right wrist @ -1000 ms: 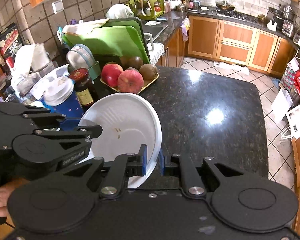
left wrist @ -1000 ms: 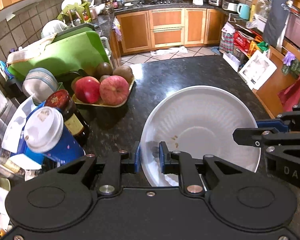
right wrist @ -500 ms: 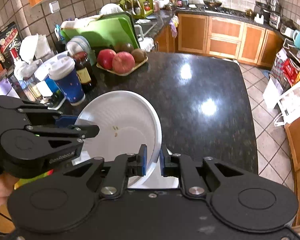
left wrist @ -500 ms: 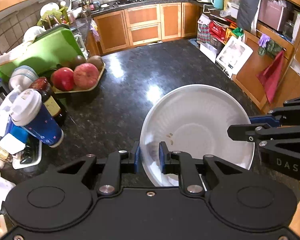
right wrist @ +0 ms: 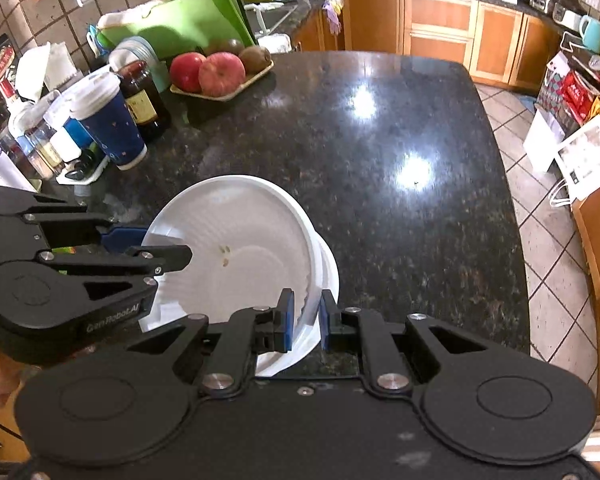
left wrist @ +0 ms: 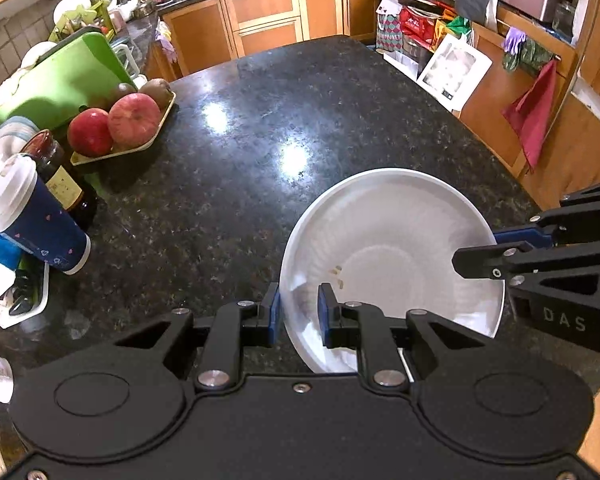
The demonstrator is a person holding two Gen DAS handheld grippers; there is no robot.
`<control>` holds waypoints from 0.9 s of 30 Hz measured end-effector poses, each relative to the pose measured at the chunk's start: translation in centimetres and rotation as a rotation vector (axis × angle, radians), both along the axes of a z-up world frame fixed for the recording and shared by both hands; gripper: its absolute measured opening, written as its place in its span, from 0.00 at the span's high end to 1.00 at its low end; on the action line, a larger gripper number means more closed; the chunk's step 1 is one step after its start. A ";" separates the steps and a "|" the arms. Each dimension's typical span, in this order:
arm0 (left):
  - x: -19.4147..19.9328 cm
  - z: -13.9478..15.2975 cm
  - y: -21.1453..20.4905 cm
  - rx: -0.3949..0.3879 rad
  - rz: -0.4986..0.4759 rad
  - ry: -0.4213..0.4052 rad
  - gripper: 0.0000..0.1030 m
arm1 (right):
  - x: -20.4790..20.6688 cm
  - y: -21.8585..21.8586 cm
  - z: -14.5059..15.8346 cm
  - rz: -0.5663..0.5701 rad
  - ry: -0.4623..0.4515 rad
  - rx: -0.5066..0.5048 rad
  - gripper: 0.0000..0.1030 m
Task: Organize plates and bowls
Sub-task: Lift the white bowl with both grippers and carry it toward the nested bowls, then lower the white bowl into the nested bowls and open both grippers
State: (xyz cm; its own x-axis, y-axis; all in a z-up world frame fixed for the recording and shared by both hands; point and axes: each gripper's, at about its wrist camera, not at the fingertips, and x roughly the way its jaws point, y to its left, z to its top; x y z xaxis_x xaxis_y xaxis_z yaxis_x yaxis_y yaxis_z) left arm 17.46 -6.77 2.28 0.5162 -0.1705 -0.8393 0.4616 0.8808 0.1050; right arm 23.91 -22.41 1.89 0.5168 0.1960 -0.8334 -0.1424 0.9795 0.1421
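Plate [left wrist: 392, 240] first, from the left wrist view: white, ribbed around the wall, a few tan crumbs near its centre, held above the dark counter [left wrist: 260, 120]. The left gripper [left wrist: 298, 312] is clamped on its near rim. Since a second ago the fruit tray [left wrist: 120, 152] has slid farther away (a carry is under way, I judge).

From the right wrist view, the right gripper [right wrist: 305, 322] pinches the opposite rim, and a second white rim shows beneath.
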 end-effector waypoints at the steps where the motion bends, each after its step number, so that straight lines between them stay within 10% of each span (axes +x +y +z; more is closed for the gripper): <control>1: 0.0 -0.2 -0.2 0.004 -0.002 -0.002 0.76 | 0.2 0.0 -0.3 0.000 0.002 -0.001 0.86; 27: -0.6 -0.6 0.3 -0.030 -0.061 -0.029 0.66 | 0.6 -0.9 -2.6 -0.019 0.017 -0.018 0.81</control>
State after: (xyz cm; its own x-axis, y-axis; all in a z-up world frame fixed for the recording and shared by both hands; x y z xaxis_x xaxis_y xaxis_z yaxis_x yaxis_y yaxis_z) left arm 16.89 -6.48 1.70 0.5279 -0.2274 -0.8183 0.5117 0.8541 0.0927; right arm 24.53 -23.29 -0.75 0.5062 0.1712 -0.8452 -0.1215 0.9845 0.1266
